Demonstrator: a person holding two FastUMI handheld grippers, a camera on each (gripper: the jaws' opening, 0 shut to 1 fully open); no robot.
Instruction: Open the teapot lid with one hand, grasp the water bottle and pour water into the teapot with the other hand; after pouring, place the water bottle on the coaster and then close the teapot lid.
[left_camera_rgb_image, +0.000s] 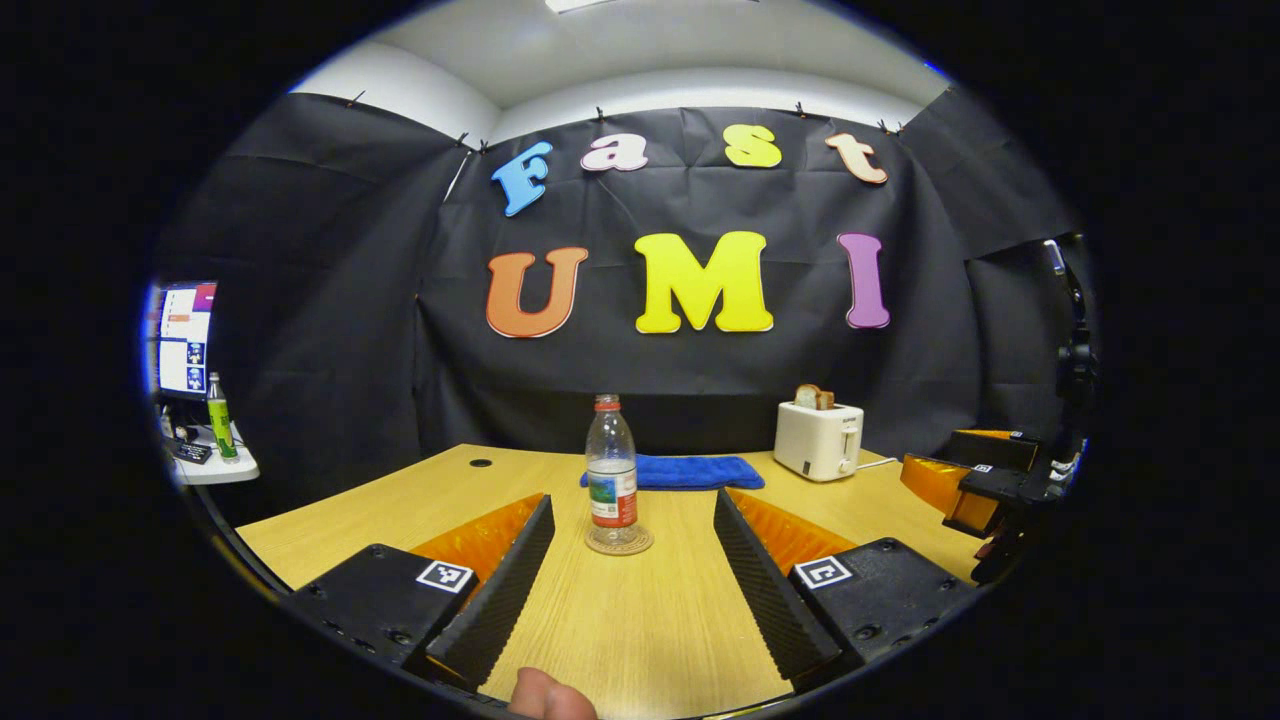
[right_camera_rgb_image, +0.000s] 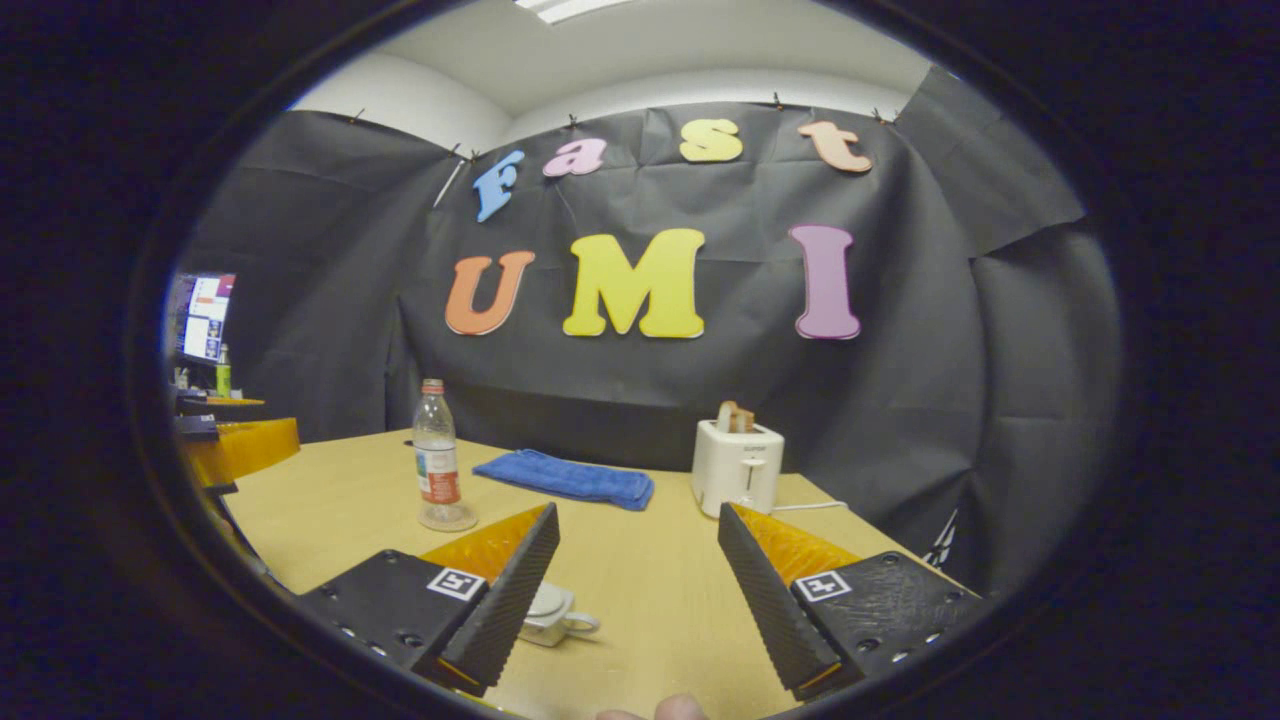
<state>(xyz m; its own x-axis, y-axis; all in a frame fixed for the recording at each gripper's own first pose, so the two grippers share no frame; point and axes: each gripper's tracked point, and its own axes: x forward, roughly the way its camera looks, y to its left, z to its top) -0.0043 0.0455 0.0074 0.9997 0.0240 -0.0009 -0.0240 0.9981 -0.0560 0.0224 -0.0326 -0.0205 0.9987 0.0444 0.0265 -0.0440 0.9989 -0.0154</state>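
A clear water bottle (left_camera_rgb_image: 612, 470) with a red cap stands upright on a round coaster (left_camera_rgb_image: 620, 543) in mid-table. My left gripper (left_camera_rgb_image: 633, 500) is open, its fingers spread either side of the bottle and short of it, holding nothing. In the right gripper view the bottle (right_camera_rgb_image: 436, 455) and coaster (right_camera_rgb_image: 447, 520) sit far left. My right gripper (right_camera_rgb_image: 637, 510) is open and holds nothing. A small white teapot (right_camera_rgb_image: 555, 612) with a loop handle sits low on the table, largely hidden behind that gripper's left finger. The right gripper (left_camera_rgb_image: 990, 490) also shows at the left gripper view's right edge.
A folded blue towel (left_camera_rgb_image: 680, 472) lies behind the bottle. A white toaster (left_camera_rgb_image: 818, 438) with bread in it stands at the back right, its cord trailing. A side shelf (left_camera_rgb_image: 215, 465) at far left carries a monitor and a green bottle. A thumb (left_camera_rgb_image: 545, 695) shows at the bottom.
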